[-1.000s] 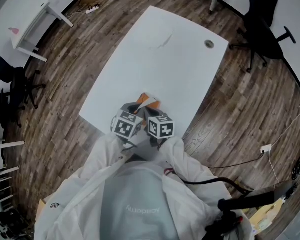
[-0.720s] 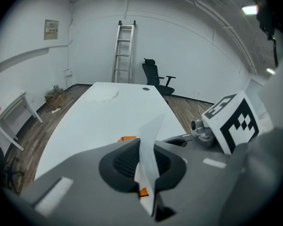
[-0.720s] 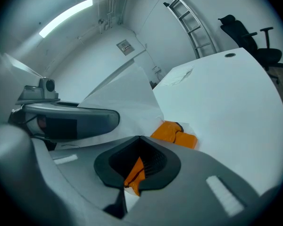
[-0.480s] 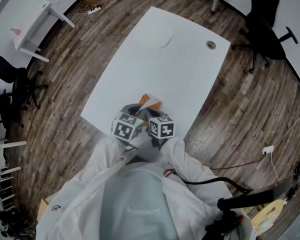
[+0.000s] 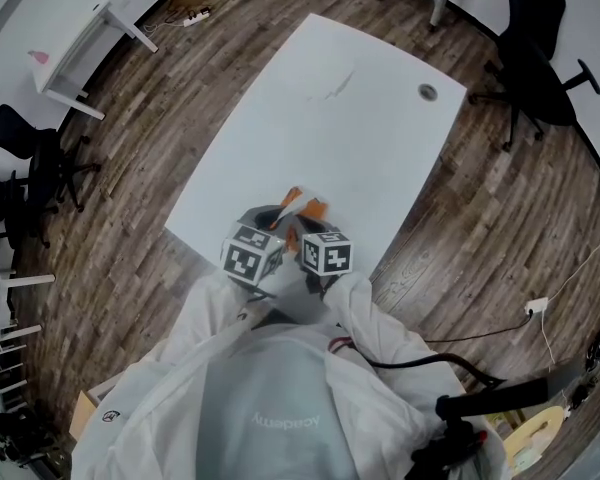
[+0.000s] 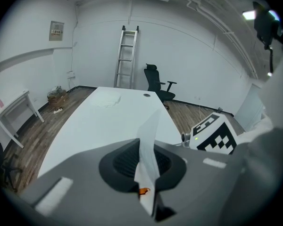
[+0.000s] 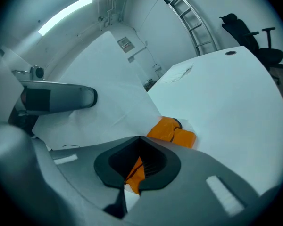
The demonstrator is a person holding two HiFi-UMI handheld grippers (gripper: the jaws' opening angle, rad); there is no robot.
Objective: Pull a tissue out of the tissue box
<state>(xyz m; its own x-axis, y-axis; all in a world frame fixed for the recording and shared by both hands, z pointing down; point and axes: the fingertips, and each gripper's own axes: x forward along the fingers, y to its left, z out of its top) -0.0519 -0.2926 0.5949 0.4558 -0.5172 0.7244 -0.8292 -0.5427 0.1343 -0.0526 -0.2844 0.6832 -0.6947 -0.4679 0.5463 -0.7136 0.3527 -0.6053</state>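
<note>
Left gripper (image 6: 148,194) clamps the tissue (image 6: 148,142), right gripper (image 7: 132,177) grips the tissue box (image 7: 172,132); black chair (image 6: 155,81) past the table (image 6: 104,119).

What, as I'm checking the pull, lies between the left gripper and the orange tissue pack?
A white tissue, pinched in the shut left gripper, stretches down to the orange tissue pack; the right gripper view shows it best.

A tissue (image 6: 149,142) is clamped between the closed jaws of the left gripper (image 6: 148,200) and stands up as a narrow white strip. A white table (image 6: 92,121) is seen behind it, a marker cube (image 6: 216,136) at the right, and a ladder (image 6: 126,55) and a chair (image 6: 156,81) by the far wall.
</note>
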